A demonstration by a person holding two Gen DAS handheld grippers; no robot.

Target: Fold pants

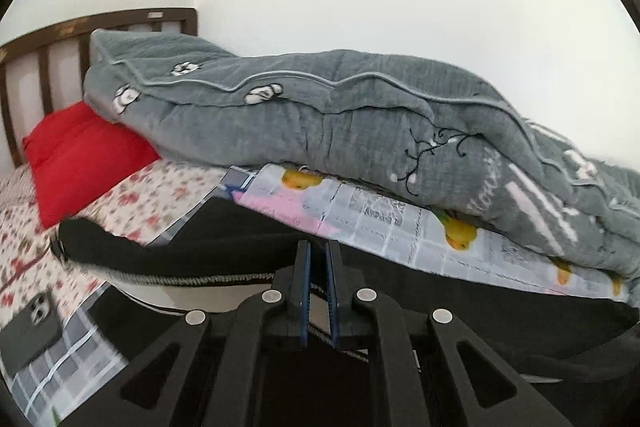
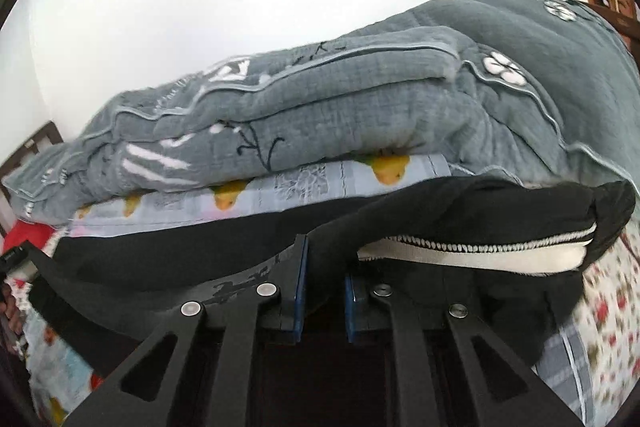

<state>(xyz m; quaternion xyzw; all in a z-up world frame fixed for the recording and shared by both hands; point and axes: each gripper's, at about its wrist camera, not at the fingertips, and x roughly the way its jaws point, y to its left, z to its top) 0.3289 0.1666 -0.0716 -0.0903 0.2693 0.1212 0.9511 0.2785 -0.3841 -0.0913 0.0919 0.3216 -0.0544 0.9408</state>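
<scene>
The black pants [image 1: 192, 239] hang lifted above the bed, a white band with zigzag stitching [image 1: 192, 281] running along their edge. My left gripper [image 1: 318, 246] is shut on that edge, its blue pads [image 1: 305, 283] nearly together with cloth pinched between them. In the right wrist view the pants [image 2: 460, 215] drape over my right gripper [image 2: 324, 251], which is shut on the fabric. The cloth covers its right fingertip. The white stitched band [image 2: 480, 254] sags to the right of it.
A bulky grey quilt [image 1: 320, 115] lies along the far side on a printed sheet with yellow fruit [image 1: 380, 223]. A red pillow [image 1: 80, 155] leans by the wooden headboard [image 1: 40, 59]. A dark phone [image 1: 36, 323] rests on the floral bedsheet [image 1: 152, 195].
</scene>
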